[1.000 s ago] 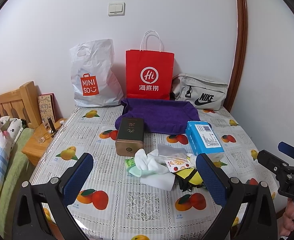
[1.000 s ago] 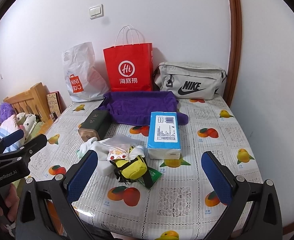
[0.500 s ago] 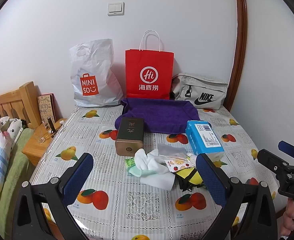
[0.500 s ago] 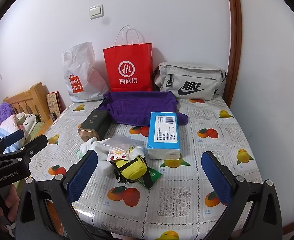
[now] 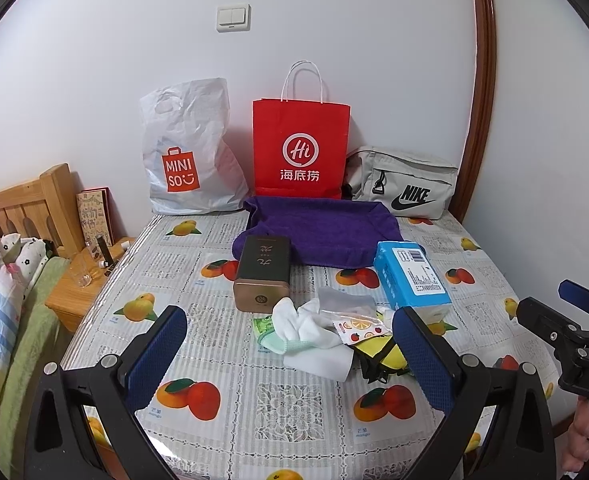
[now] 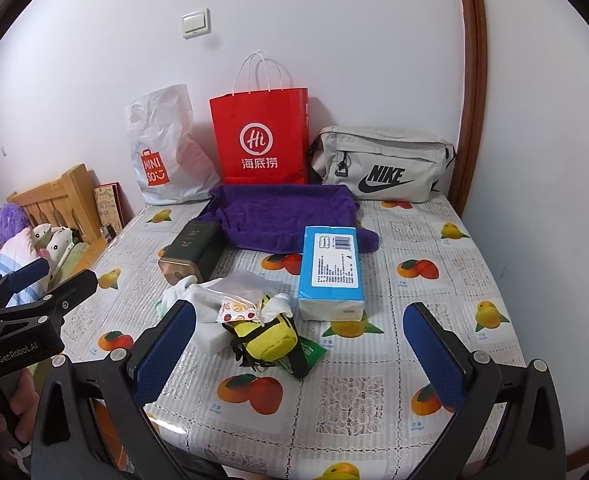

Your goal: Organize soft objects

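On the bench [image 5: 222,400] covered with a fruit-print cloth, a heap of white socks [image 5: 306,326], a clear sachet [image 6: 240,286] and a small yellow fabric pouch [image 6: 272,336] lies between a dark rectangular tin [image 5: 263,274] and a blue tissue pack [image 6: 332,264]; a purple towel [image 5: 326,228] lies behind; the left gripper [image 5: 290,364] and right gripper [image 6: 298,350] hover at the near edge, fingers wide, holding nothing

Three bags line the far wall: plastic bag [image 5: 190,156] left, paper bag [image 5: 300,148] middle, waist bag [image 5: 404,186] right. Before them lies a towel [image 5: 326,232], with a tin [image 5: 263,274] left and tissue pack [image 5: 412,274] right at its near edge.
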`<state>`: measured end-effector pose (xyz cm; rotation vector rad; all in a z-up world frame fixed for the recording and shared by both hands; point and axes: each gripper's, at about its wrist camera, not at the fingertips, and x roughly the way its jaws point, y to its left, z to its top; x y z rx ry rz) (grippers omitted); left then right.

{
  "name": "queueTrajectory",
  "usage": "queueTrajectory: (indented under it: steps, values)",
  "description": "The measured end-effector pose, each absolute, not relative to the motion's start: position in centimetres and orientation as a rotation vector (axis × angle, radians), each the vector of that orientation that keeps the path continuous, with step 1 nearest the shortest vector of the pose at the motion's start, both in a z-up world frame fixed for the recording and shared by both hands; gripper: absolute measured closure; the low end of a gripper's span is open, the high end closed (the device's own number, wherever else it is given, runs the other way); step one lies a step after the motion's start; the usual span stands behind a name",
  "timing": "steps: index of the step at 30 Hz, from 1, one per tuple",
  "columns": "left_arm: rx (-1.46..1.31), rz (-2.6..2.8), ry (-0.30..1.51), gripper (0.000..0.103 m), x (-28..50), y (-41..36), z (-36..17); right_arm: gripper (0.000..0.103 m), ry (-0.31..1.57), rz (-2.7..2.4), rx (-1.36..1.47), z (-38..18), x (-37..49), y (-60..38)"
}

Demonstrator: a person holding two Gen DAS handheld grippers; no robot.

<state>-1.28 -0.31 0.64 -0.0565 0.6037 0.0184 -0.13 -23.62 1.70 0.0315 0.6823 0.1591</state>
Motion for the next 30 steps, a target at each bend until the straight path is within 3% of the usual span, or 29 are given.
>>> queueTrajectory:
  steps: [30]
  values:
    - [-0.079, 0.014, 0.654, 0.0, 0.3, 0.9, -1.6, 0.0, 0.708, 0.174, 0.057, -0.1, 1.3, -24.0]
